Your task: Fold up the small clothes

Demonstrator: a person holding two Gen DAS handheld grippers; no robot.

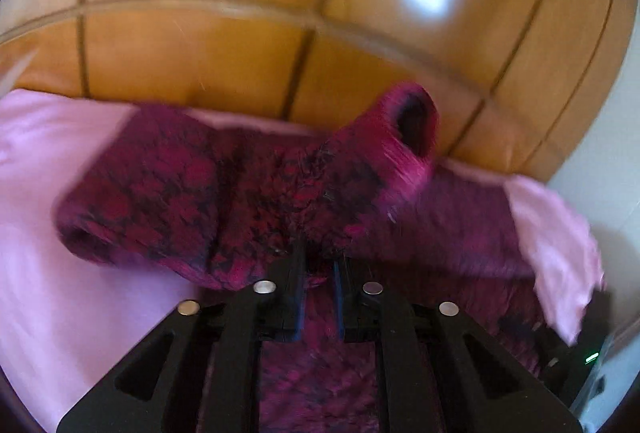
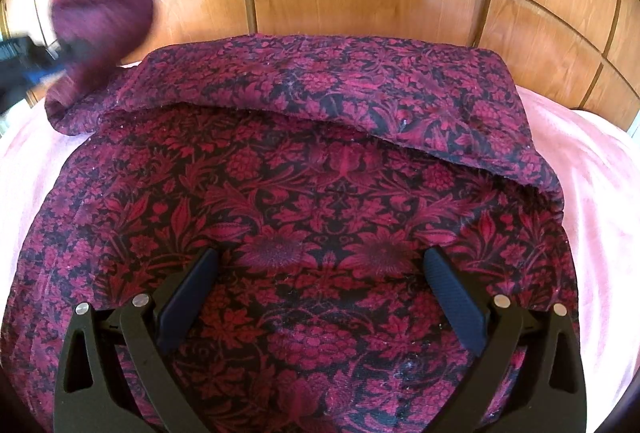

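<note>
A tall wall of glossy honey-coloured wooden panels (image 2: 360, 5) backs the whole scene, and below it spreads a soft pale pink blanket (image 2: 600, 193) covering the surface. On the blanket lies the dark crimson cloth with a black floral pattern (image 2: 320, 201), most of it flat, its far edge already turned over toward the near side in a long loose flap that runs the width of the piece. The fold looks about half made: one corner of that cloth is lifted off the surface at the far left, blurred in the air. The left gripper (image 1: 320, 269) has that corner, its black jaws drawn nearly together and pinching a bunch of the fabric between them, with the rest draping away on both sides. The right gripper (image 2: 320, 297) hangs over the flat middle of the cloth with its blue-padded jaws spread wide, grasping nothing; whether the tips brush the fabric I cannot tell. To my eye the next move calls for carrying the raised corner across and laying it square on the flat part, with the right gripper free to pin or smooth the layer beneath.
</note>
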